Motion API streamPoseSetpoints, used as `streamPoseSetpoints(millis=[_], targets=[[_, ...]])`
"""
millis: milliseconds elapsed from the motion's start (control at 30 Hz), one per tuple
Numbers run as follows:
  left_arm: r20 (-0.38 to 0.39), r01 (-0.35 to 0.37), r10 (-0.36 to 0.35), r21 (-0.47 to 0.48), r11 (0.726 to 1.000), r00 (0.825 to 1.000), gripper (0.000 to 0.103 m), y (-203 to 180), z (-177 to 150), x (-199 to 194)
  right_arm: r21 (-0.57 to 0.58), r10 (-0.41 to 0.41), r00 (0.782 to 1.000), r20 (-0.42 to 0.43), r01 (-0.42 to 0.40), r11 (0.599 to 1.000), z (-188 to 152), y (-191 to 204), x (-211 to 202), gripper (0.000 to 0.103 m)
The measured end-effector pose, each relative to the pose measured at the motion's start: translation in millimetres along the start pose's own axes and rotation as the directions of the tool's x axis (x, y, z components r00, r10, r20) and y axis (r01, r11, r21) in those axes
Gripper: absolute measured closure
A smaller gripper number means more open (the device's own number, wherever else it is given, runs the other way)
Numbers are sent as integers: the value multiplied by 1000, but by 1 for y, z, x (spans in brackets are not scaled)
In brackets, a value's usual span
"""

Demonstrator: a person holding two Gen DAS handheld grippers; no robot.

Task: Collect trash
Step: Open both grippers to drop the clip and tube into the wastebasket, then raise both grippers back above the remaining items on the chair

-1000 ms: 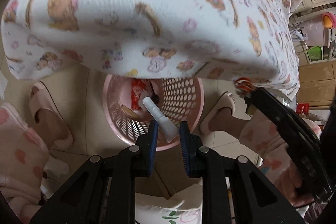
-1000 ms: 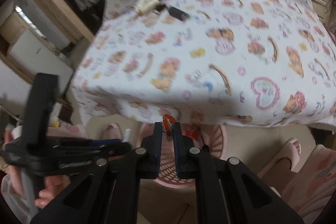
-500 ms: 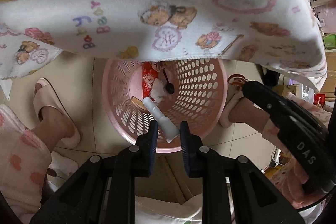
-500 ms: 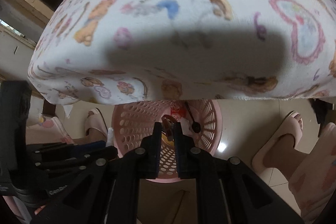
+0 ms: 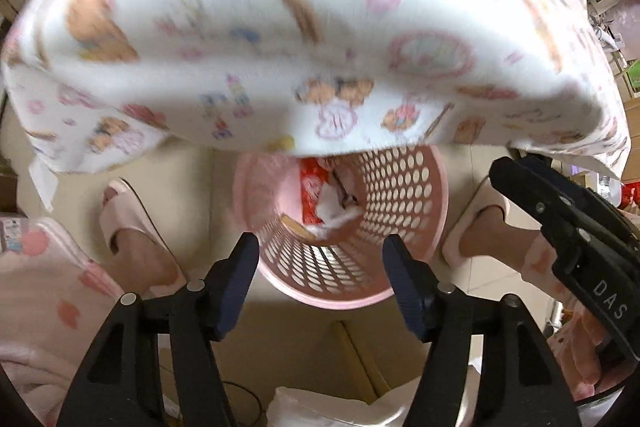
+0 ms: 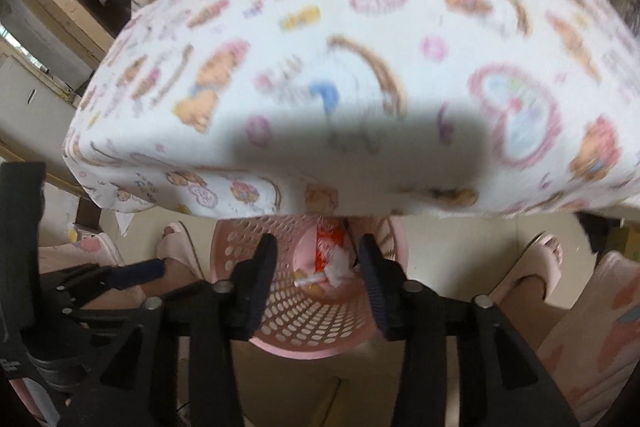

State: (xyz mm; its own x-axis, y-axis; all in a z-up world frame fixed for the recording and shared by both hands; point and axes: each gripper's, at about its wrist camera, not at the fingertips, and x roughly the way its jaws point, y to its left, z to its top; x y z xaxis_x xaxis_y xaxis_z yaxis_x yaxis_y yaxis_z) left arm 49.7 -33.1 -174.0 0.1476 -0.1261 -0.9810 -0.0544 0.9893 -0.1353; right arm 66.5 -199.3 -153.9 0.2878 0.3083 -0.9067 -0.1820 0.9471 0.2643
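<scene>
Pink perforated basket (image 5: 404,187) sits on the floor, half tucked under the worktop edge with its cartoon-print cloth (image 5: 248,39). Both grippers hang right over it, pointing down. The left gripper (image 5: 318,255) has just been opening its fingers, they're spread wide with nothing between them. Same deal for the right gripper (image 6: 318,259), fingers just been parting, moderately apart, empty. Trash is down in the basket: a red wrapper (image 5: 312,183) and some white scraps (image 6: 338,265). Slippered feet stand on either side of the basket.
</scene>
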Motion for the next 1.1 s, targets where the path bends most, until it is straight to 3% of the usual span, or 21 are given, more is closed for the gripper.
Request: streamPoseSetpoints(millis=[133, 233, 400, 500, 567, 733, 867, 900, 1000, 1100], targets=[[116, -67, 64, 21, 998, 991, 34, -1, 1, -28, -15, 1, 997, 78, 0, 1000, 3, 3, -21, 44], [228, -93, 86, 19, 995, 970, 28, 0, 0, -55, -31, -3, 988, 156, 8, 999, 6, 6, -45, 38], [414, -132, 115, 13, 991, 903, 15, 0, -3, -98, -89, -25, 955, 295, 53, 995, 2, 17, -83, 19], [498, -120, 103, 3, 993, 861, 13, 2, -7, -118, -99, -47, 927, 372, 90, 991, 0, 21, -101, 1], [522, -114, 96, 3, 993, 847, 13, 3, -8, -125, -87, -84, 906, 415, 131, 987, -1, 23, -108, 0], [529, -93, 77, 2, 996, 845, 13, 4, -10, -126, -80, -97, 895, 436, 146, 986, 2, 20, -115, 0], [571, -93, 76, 0, 996, 818, 8, 0, -12, -139, -83, -96, 891, 445, 148, 986, 5, 20, -120, 0], [569, -84, 72, -5, 996, 820, 4, 1, -11, -141, -88, -92, 890, 447, 146, 985, 7, 21, -122, 0], [500, -37, 50, -34, 999, 864, 2, 9, 0, -143, -94, -84, 880, 468, 144, 985, 17, 22, -134, 0], [482, -16, 37, -49, 999, 875, 2, 16, 11, -146, -99, -72, 868, 491, 138, 985, 33, 23, -146, 0]])
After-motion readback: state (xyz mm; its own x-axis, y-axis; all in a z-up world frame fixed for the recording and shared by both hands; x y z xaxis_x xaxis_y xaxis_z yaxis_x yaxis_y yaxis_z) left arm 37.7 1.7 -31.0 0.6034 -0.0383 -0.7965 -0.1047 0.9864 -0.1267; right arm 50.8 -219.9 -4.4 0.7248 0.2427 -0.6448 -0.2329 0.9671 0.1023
